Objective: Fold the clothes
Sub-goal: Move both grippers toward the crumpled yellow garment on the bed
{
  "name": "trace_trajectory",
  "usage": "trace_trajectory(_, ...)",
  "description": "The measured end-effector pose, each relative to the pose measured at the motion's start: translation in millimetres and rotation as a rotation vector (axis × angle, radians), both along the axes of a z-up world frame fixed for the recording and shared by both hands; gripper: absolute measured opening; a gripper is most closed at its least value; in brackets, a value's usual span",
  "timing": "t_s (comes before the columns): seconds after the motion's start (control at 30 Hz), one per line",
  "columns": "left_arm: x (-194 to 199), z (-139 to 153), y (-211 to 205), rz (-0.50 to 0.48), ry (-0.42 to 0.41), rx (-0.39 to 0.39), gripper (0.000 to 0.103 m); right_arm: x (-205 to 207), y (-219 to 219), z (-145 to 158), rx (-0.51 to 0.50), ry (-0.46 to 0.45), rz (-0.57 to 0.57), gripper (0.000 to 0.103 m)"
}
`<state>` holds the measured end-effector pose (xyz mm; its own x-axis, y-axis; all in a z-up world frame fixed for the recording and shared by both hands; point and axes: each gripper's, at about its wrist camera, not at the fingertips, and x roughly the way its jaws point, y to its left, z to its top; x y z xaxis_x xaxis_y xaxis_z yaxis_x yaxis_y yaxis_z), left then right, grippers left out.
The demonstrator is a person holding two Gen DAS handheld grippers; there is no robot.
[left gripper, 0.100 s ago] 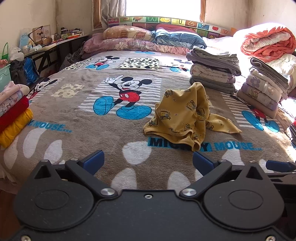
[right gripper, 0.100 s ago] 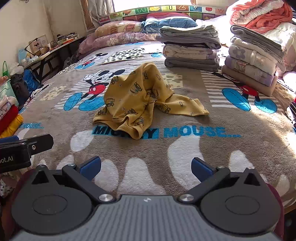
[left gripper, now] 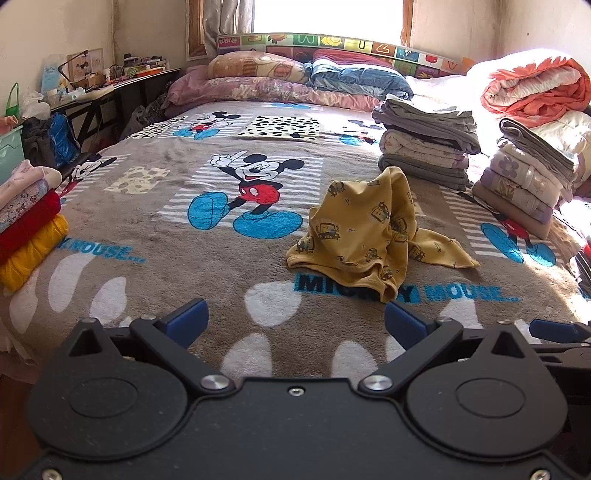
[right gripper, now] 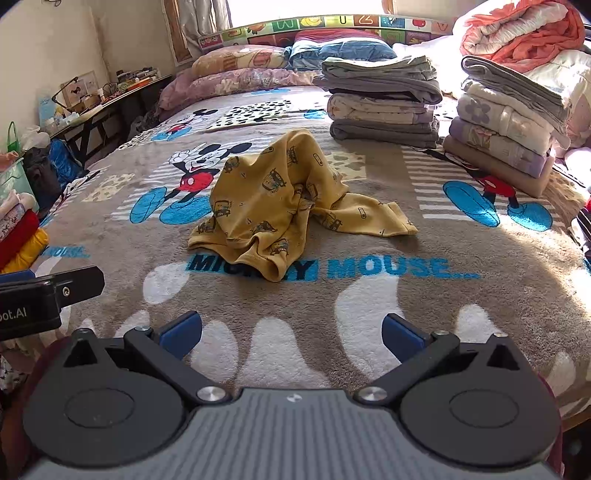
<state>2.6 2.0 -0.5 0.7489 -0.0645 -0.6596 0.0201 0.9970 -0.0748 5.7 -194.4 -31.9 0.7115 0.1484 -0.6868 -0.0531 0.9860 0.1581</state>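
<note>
Both grippers, left (left gripper: 293,319) and right (right gripper: 291,332), hung released over the bed (right gripper: 369,314), holding nothing. One crumpled yellow garment (right gripper: 269,206) lay ahead, ungrasped; next likely came reaching, then spreading it flat.

Strong daylight pours in from the window (left gripper: 328,16) at 12 o'clock, blown out to pure white in both views. Sun patches glare on the blanket (left gripper: 236,266) and the rolled quilt (left gripper: 535,85) toward 2 and 3 o'clock, washing out detail there. A broad soft shadow lies across the blanket at 4 o'clock in the right wrist view. Fisheye bending curves the edges; the corners vignette dark. Focus is sharp, no motion blur.
</note>
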Motion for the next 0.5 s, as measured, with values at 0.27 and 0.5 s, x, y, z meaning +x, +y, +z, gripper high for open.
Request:
trace_trajectory(0.27, -14.1, 9.3, -2.9, -0.007, -0.05, 0.045, 0.103, -4.0, 3.8, 10.5, 0.0, -0.006, 0.005, 0.103)
trace_trajectory(0.5, -9.7, 4.5, -8.1, -0.017, -0.032, 0.04, 0.103, -14.3, -0.3, 6.4, -0.008, -0.024, 0.013, 0.103)
